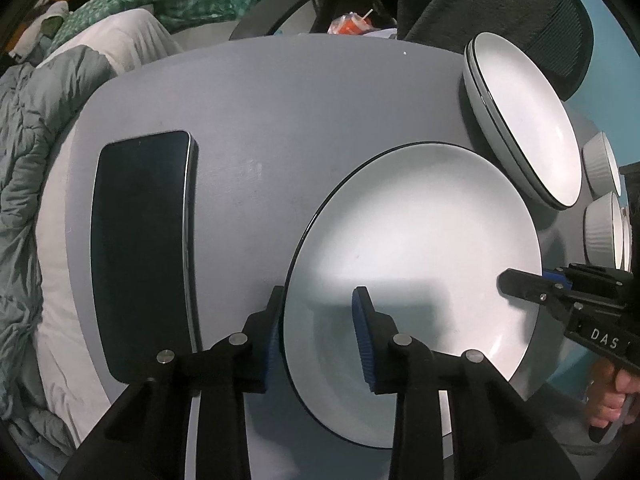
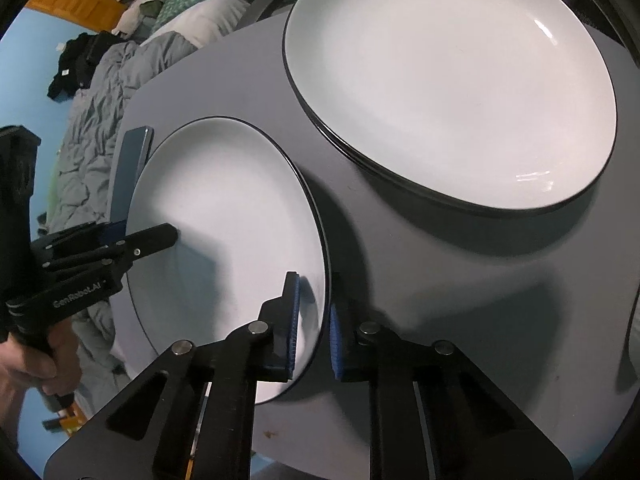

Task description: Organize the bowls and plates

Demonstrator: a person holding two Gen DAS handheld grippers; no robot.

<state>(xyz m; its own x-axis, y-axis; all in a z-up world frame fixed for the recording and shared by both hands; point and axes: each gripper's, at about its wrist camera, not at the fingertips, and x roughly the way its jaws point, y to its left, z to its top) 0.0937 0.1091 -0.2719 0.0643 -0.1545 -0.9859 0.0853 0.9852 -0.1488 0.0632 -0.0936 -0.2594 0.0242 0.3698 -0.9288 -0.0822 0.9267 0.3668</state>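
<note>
A white plate with a dark rim [image 1: 420, 248] lies on the grey table [image 1: 280, 100]. My left gripper [image 1: 320, 300] straddles the plate's left rim, one finger outside, one over the plate, with a wide gap. My right gripper [image 2: 314, 312] straddles the opposite rim [image 2: 324, 264] with a narrower gap; whether its pads touch the rim is unclear. It also shows in the left wrist view [image 1: 520, 284]. The same plate [image 2: 224, 232] shows in the right wrist view. A stack of like plates [image 1: 524, 120] [image 2: 452, 84] stands behind it. White ribbed bowls [image 1: 602, 232] stand at the right.
A black phone [image 1: 144, 248] lies face up left of the plate, close to the left gripper's outer finger. A black chair with dark cloth [image 1: 480, 0] stands behind the table. A bed with grey bedding [image 1: 24, 160] lies to the left.
</note>
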